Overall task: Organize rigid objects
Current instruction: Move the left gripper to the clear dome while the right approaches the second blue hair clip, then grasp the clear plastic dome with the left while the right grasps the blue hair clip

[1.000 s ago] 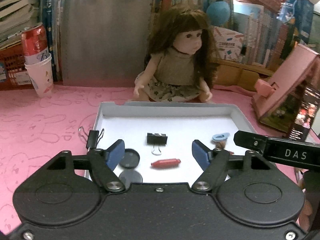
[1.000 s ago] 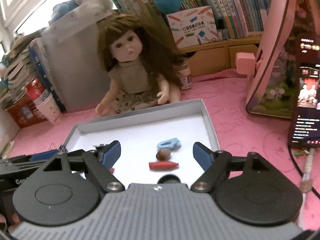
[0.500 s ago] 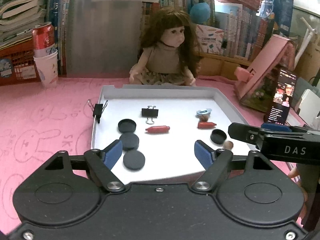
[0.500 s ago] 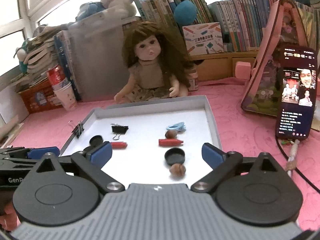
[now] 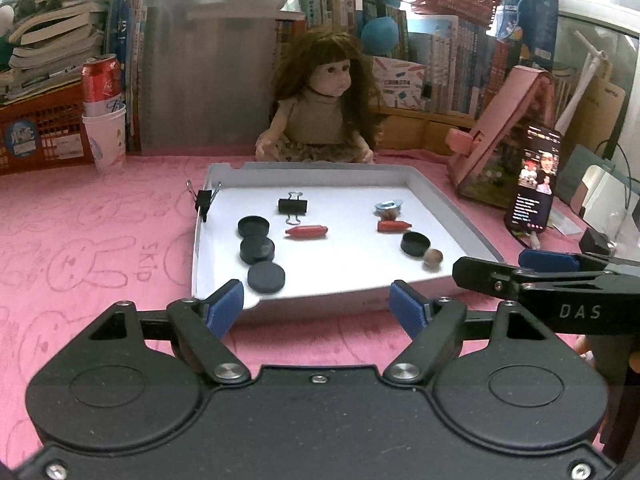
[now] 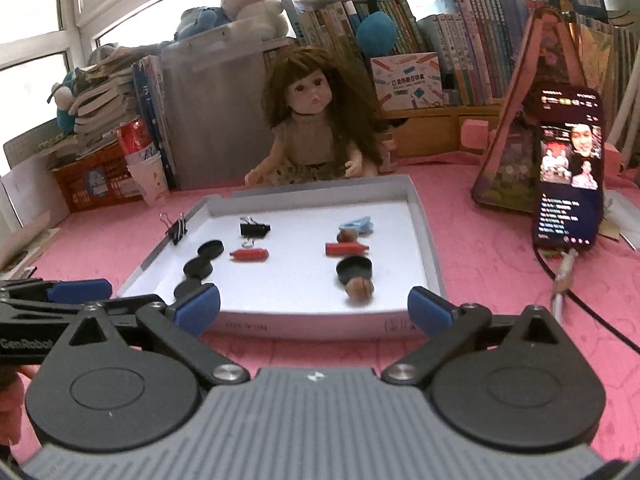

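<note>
Both grippers, left (image 5: 316,306) and right (image 6: 314,310), have been drawn back off the tray (image 5: 448,204), fingers apart and empty, discs (image 5: 257,250) lying ahead-left, nearer the left.

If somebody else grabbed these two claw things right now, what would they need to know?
Left gripper and right gripper: both open, empty, held off the near edge of the white tray.
In the tray: three black discs in a column at left, a binder clip and red piece mid-left; at right a blue piece, another red piece, a black cap and two nuts.
Another binder clip sits on the left rim.
Left to do: probably group like with like; the end layout is unclear.
</note>
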